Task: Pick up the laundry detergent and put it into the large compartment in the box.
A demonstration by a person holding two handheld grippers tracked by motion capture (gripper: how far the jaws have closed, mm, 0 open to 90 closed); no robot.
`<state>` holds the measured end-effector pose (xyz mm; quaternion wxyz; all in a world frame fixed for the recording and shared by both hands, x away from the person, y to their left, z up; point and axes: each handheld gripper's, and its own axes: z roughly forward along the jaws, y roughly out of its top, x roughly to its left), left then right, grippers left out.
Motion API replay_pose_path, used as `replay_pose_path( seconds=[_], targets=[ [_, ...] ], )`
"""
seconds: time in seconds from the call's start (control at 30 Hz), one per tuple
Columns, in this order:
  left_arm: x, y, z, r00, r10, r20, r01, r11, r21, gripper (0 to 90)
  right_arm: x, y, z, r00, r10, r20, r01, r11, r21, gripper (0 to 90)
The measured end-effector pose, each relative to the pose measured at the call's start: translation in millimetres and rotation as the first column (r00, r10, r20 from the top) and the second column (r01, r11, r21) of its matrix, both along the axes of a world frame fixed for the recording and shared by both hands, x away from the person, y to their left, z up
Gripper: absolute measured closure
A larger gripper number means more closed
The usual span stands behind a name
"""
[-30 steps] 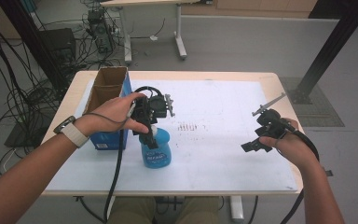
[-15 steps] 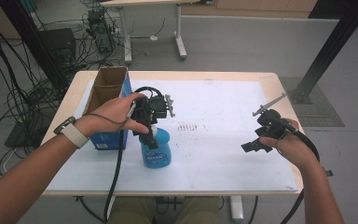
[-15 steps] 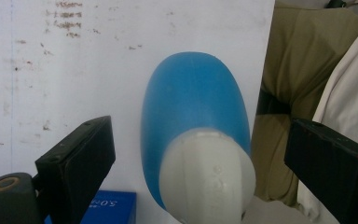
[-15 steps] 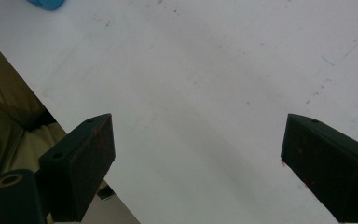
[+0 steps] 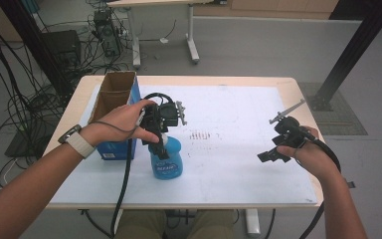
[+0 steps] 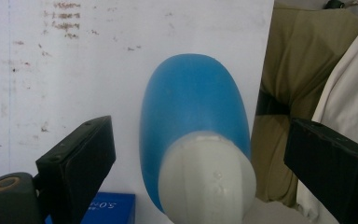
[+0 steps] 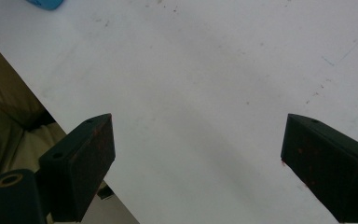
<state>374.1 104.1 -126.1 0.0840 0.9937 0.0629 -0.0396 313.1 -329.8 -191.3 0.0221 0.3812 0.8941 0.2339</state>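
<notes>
Left gripper view has my left gripper (image 6: 200, 163) poised straight above the blue bottle (image 6: 193, 107), jaws spread wide on either side of its white cap (image 6: 207, 179), gripping nothing, so closing would take the neck squarely. The bottle stands upright near the table's (image 5: 238, 184) front edge, with the cardboard box (image 5: 117, 89) at its ten o'clock. My right gripper (image 5: 268, 152) waits wide open and empty at the bottle's three o'clock, well apart, out of the way.
</notes>
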Motion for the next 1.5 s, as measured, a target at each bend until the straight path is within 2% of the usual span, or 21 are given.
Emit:
replay_pose_path(
  seconds=[0.57, 1.13, 1.2, 1.23, 1.5],
  targets=[
    [-1.1, 0.8, -1.9, 1.0, 0.002, 0.008, -0.002, 1.0, 0.005, 9.5, -0.2, 0.3, -0.8, 1.0, 0.0, 0.001, 0.0, 1.0, 0.001, 9.7],
    [-3.3, -6.0, -13.5, 0.9999, -0.003, 0.013, 0.003, 0.9996, 0.027, 10.8, -2.0, -1.5, -3.4, 1.0, -0.003, -0.001, 0.003, 1.0, 0.007, 9.7],
    [-2.7, -6.5, -15.2, 0.9999, -0.003, 0.012, 0.002, 0.9996, 0.029, 10.9, -2.3, -1.1, -3.6, 0.9998, -0.013, -0.014, 0.013, 0.9999, 0.007, 9.7],
    [-2.5, -6.6, -15.8, 0.9999, -0.003, 0.01, 0.003, 0.9996, 0.029, 11.4, -2.2, -2.0, -4.2, 1.0, -0.003, -0.003, 0.003, 1.0, 0.006, 9.7],
    [-2.8, -8.9, -19.8, 0.9999, -0.007, 0.011, 0.006, 0.9994, 0.035, 14.3, -3.4, -2.7, -4.6, 1.0, -0.005, -0.001, 0.005, 1.0, 0.008, 9.7]
  ],
)
